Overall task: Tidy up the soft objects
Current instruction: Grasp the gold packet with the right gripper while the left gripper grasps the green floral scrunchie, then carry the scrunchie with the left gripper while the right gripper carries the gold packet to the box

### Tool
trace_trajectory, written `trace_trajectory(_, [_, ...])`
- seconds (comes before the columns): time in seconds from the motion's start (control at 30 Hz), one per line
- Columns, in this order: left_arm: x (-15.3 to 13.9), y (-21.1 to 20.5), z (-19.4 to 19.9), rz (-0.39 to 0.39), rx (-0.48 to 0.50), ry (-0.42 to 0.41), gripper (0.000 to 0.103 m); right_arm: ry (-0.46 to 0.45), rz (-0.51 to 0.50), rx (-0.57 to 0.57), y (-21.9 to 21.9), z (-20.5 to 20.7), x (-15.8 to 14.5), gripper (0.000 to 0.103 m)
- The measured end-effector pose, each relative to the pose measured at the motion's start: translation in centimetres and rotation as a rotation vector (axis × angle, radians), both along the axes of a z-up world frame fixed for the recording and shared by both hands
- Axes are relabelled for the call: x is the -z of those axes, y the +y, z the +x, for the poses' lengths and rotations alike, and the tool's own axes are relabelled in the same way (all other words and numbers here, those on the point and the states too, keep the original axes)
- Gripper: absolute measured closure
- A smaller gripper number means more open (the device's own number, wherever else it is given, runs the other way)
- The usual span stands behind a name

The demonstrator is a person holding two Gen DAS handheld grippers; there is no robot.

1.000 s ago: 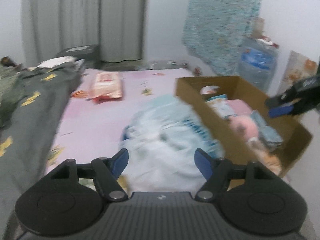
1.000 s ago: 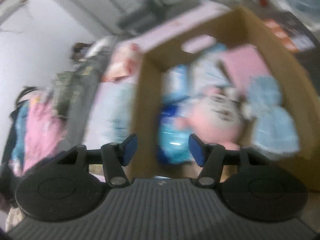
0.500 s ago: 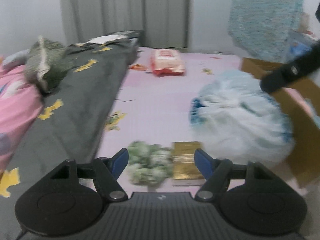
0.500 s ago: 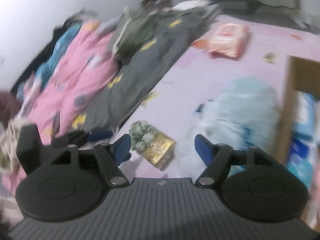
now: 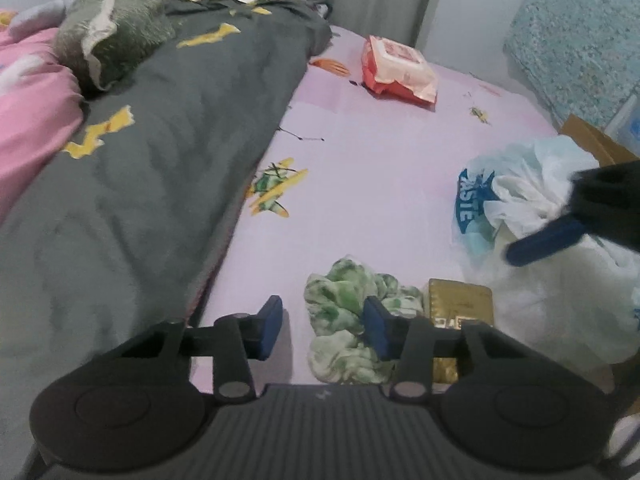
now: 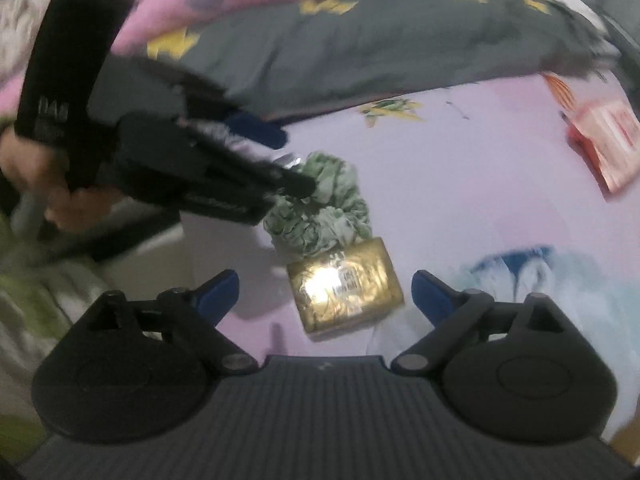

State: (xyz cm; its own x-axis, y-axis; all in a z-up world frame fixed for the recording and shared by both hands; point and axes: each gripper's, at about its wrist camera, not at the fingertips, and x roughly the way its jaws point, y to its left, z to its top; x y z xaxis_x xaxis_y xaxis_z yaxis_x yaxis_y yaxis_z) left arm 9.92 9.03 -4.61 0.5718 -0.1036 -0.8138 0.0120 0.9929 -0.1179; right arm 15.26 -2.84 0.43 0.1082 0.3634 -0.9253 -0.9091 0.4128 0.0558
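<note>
A crumpled green-and-white cloth (image 5: pixel 340 300) (image 6: pixel 320 216) lies on the lilac sheet, touching a gold box (image 5: pixel 460 304) (image 6: pixel 344 288). My left gripper (image 5: pixel 323 330) (image 6: pixel 280 156) points down at the cloth's left part. Its jaws are closing, with the cloth's edge by the right finger and no pad visibly pressing. My right gripper (image 6: pixel 325 295) hovers over the gold box. Its jaws are opening wide and hold nothing. One of its blue fingers (image 5: pixel 540 244) shows in the left wrist view over a white plastic bag (image 5: pixel 532 196).
A grey blanket (image 5: pixel 160 140), a pink quilt (image 5: pixel 28 112) and a green pillow (image 5: pixel 108 28) cover the bed's left side. A red-and-pink packet (image 5: pixel 396 66) (image 6: pixel 600 136) lies farther up the sheet. A cardboard box (image 5: pixel 592 140) stands behind the bag. A hand (image 6: pixel 28 164) holds the left gripper.
The left gripper swung from the bag and box down to the green cloth, and its jaws narrowed. The right gripper left the cardboard box, crossed the bed to the gold box, and its jaws widened.
</note>
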Motion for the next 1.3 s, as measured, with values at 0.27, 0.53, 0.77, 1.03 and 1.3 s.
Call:
trace_trajectory(0.27, [0.9,-0.9,0.7,0.013,0.035,0.019,0.077,-0.029,-0.087,-0.052,2.5,0.5,3.8,0.009])
trace_trajectory(0.53, [0.1,-1.3,0.5,0.031,0.033,-0.015,0.088,-0.028,-0.088,-0.034,2.1,0.0,5.2,0.027])
trace_trajectory(0.77, [-3.8,-1.3,-0.7,0.046,0.025,-0.115,0.089,-0.075,0.043,0.011,0.0,-0.8,1.4,0.027])
trace_trajectory(1.03, [-11.2,-3.8,-2.0,-0.004,0.089,-0.29,0.089,-0.159,0.255,0.158,-6.7,-2.6,-6.4,0.027])
trace_trajectory(1.3, [-15.0,-11.2,-1.4,-0.093,0.305,-0.372,0.089,-0.242,0.375,0.537,-21.5,-6.3,-12.5,0.027])
